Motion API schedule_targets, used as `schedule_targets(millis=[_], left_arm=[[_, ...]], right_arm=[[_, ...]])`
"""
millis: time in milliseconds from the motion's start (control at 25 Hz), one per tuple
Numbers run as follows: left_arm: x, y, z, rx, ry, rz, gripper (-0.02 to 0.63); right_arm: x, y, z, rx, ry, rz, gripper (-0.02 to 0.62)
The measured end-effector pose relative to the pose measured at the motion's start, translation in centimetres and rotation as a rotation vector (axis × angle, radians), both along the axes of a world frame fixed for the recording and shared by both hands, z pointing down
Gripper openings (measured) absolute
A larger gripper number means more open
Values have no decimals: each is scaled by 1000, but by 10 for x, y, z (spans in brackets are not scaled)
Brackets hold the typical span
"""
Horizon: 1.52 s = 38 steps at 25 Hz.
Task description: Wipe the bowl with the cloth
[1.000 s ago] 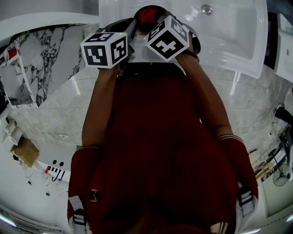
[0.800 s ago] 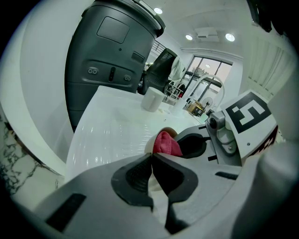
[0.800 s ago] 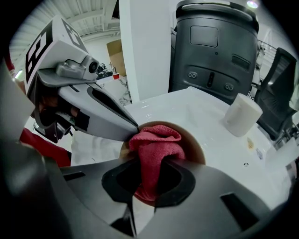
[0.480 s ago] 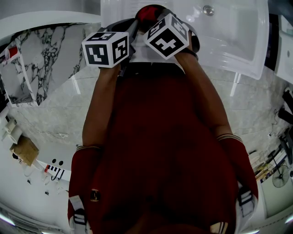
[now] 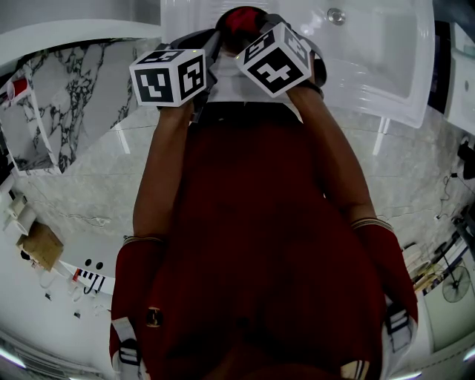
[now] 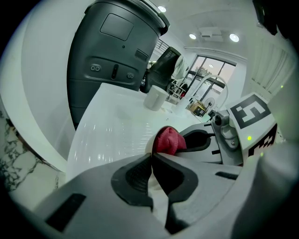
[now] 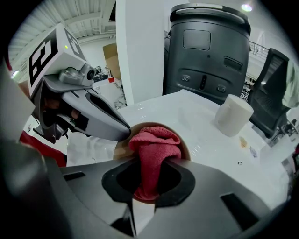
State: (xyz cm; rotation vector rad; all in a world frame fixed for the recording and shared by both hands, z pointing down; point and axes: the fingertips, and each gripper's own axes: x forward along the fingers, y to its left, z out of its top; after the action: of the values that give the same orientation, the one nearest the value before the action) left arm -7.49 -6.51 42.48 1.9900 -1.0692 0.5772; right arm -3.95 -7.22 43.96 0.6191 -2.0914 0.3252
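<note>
My right gripper (image 7: 149, 175) is shut on a red cloth (image 7: 154, 149), whose bunched end is pressed down into a tan bowl (image 7: 121, 150) on the white table. The left gripper (image 6: 152, 161) comes in from the left with its jaws shut on the near rim of the bowl; its tip (image 7: 124, 133) meets that rim beside the cloth. From the left gripper view the cloth (image 6: 167, 140) shows just past the jaws, held in the right gripper's fingers (image 6: 201, 140). In the head view both marker cubes (image 5: 169, 76) (image 5: 274, 59) hide most of the bowl; only the cloth (image 5: 239, 21) peeks out.
A white paper roll (image 7: 233, 114) stands further back on the table (image 7: 201, 140). Behind it rise a dark grey machine (image 7: 208, 51) and an office chair (image 7: 275, 88). The table's edge is near the person's body, with marble floor (image 5: 74, 171) on the left.
Both marker cubes have shifted only slightly, the left one a little left and the right one a little right. The cloth stays in the bowl and both grips are unchanged.
</note>
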Motion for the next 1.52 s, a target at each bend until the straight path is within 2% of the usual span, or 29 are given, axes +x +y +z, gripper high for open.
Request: schedule_targets(millis=[160, 480, 1520], left_arm=[[-1, -2, 1, -8, 3, -5, 15], [-4, -6, 3, -44, 33, -31, 14], [-6, -23, 2, -42, 57, -101, 15]], right_arm=[[2, 2, -2, -4, -9, 0, 51], [2, 1, -12, 6, -88, 16, 51], [6, -16, -45, 113, -209, 31, 51]])
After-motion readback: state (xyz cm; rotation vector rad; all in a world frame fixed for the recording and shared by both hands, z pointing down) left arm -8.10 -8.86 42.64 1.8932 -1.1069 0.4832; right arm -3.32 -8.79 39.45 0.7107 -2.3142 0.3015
